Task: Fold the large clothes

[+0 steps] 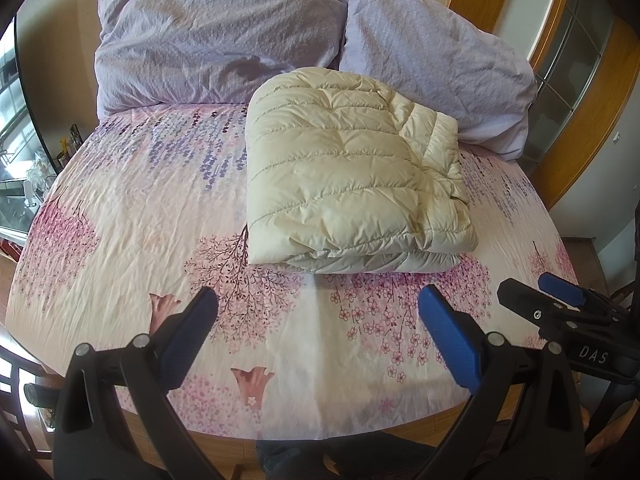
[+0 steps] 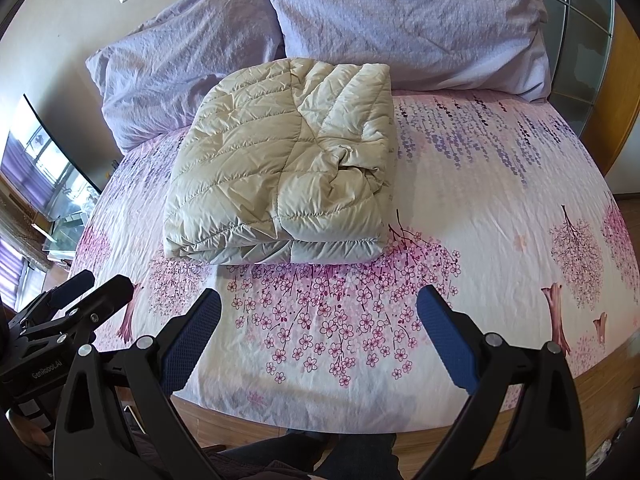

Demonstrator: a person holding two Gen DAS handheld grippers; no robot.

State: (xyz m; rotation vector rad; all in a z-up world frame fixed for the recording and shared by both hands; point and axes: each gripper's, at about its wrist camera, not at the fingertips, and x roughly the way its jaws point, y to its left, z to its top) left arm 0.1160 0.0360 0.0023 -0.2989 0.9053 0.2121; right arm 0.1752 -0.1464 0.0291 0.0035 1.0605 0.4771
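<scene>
A cream quilted down jacket [image 1: 352, 176] lies folded into a thick rectangle on the floral bed sheet [image 1: 140, 220], near the pillows. It also shows in the right wrist view [image 2: 288, 168]. My left gripper [image 1: 318, 304] is open and empty, held over the foot of the bed, short of the jacket. My right gripper [image 2: 318, 304] is open and empty, also short of the jacket. The right gripper shows at the right edge of the left wrist view [image 1: 536, 288], and the left gripper at the left edge of the right wrist view [image 2: 96, 284].
Two lavender pillows [image 1: 208, 36] [image 1: 432, 56] lean against the wall behind the jacket. A wooden frame with glass panes [image 1: 560, 80] stands at the right. A glass cabinet [image 2: 44, 184] is at the left. The bed's wooden edge [image 2: 400, 440] is just below the grippers.
</scene>
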